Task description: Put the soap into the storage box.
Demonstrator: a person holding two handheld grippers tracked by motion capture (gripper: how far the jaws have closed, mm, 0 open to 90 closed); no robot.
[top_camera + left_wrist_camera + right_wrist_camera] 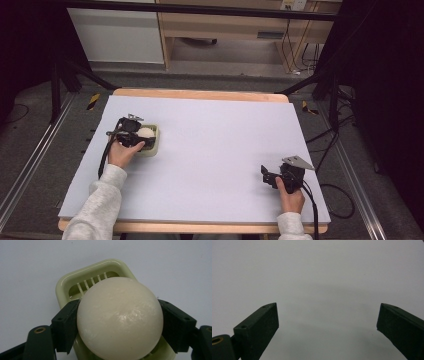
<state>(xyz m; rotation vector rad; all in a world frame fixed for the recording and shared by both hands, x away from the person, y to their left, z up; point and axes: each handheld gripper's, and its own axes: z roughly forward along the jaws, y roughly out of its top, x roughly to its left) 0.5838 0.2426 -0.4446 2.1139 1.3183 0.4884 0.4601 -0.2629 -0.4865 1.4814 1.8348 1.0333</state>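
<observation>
- Your left claw [120,325] is pinching the smooth, slippery, fragile peeled egg [120,317] at its widest girth over the slicer [75,282].
- Your right claw [327,325] is idling spread above the worktop [225,135].

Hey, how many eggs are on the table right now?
1. The egg sits between the left gripper fingers, over the pale green slicer at the table's left side. Another underneath could be hidden.

A cream-white, glossy egg [120,318] is seen against a pale green slicer tray [65,285] ribbed with lighter slats. Both grippers, left [134,134] and right [272,176], are finished in black. The table [215,145] is covered in plain pale lavender-grey, edged in light wood.
</observation>
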